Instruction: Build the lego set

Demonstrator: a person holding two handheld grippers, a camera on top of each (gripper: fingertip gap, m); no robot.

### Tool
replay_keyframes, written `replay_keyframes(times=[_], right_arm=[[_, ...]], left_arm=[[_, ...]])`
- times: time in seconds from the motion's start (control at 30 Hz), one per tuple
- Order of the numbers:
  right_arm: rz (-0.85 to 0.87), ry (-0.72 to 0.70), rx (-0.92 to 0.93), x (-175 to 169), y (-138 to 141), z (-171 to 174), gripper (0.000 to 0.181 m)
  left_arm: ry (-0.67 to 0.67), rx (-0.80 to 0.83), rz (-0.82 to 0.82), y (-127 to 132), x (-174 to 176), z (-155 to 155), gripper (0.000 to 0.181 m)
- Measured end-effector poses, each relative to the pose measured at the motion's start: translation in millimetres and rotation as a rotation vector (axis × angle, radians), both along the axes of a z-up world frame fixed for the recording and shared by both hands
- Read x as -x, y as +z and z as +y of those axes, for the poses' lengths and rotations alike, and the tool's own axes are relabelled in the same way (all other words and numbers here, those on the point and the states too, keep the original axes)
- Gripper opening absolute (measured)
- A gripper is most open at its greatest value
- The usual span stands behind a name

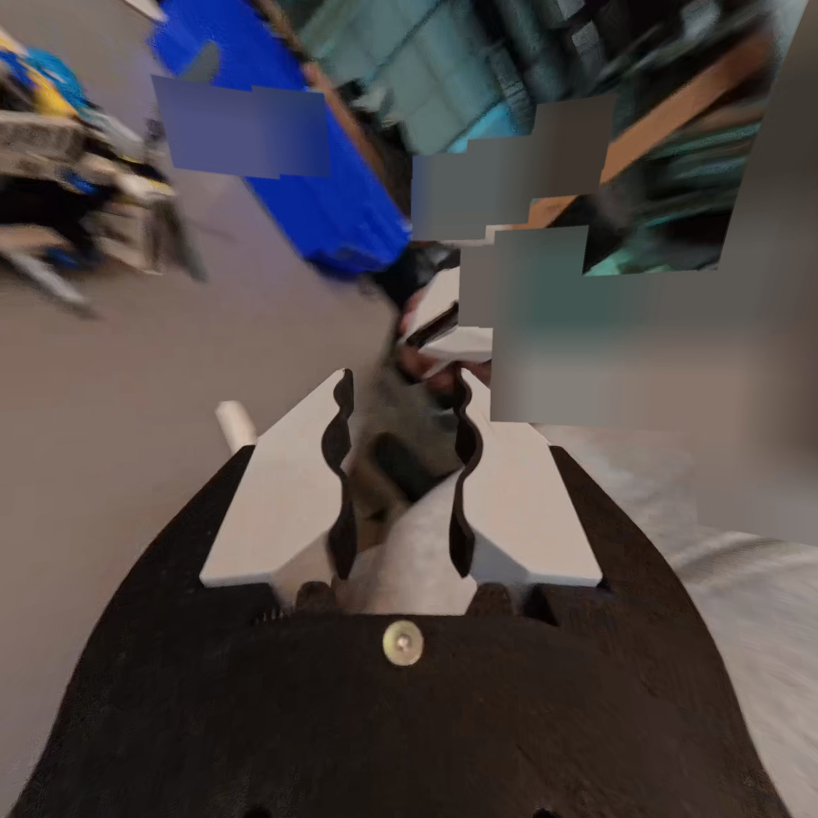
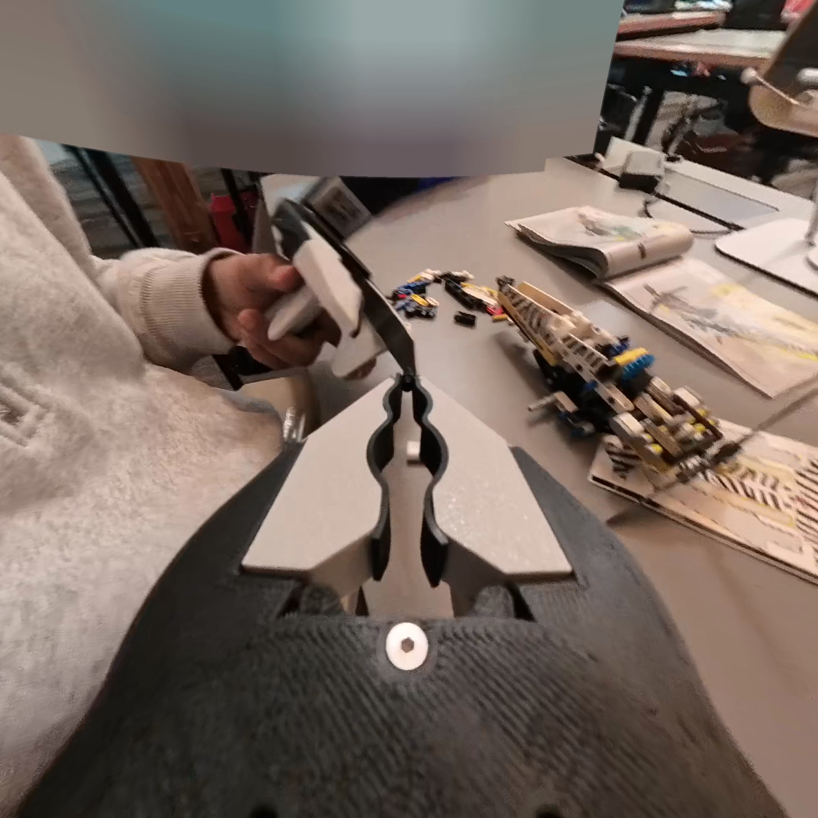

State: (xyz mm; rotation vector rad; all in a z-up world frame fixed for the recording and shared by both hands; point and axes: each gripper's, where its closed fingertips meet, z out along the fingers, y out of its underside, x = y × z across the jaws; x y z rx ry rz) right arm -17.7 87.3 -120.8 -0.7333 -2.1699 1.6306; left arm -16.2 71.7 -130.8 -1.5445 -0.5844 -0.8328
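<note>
In the right wrist view my right gripper has its tips nearly together on a small black piece, held above the grey table. My left gripper, held by a hand, comes in from the upper left with its tip right at that piece. The part-built Lego model, white, black, yellow and blue, lies to the right. The left wrist view is heavily blurred. There my left gripper is open, with a blurred dark and grey shape between the fingers.
Loose Lego pieces lie behind the model. Open instruction booklets lie right and under the model's end. A small grey part lies on the table. A blue bin stands beyond. The person's fleece sleeve fills the left. My two grippers' fingertips are within a few centimetres of each other.
</note>
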Motion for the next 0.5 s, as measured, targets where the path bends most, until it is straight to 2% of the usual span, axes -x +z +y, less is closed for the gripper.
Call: replay_keyframes(times=[0.07,0.1,0.17,0.37,0.5], right_arm=[[-0.020,-0.047,-0.023,6.1,-7.3,8.2,0.002],[-0.027,-0.064,-0.030,8.3,-10.2,10.5,0.002],[-0.043,-0.095,-0.052,12.4,-17.4,12.8,0.002],[-0.094,-0.136,-0.244,15.9,-53.9,15.5,0.002],[-0.130,-0.128,-0.336,13.1,-75.8,13.2,0.002]], left_arm=[[0.097,0.257,0.248,-31.6,10.8,0.2,0.043],[0.132,0.399,0.370,-48.1,16.3,-2.2,0.036],[0.159,0.570,0.557,-65.4,20.4,-3.0,0.028],[0.152,0.736,0.744,-92.2,19.7,5.0,0.040],[0.153,0.767,0.790,-99.2,20.1,4.6,0.037]])
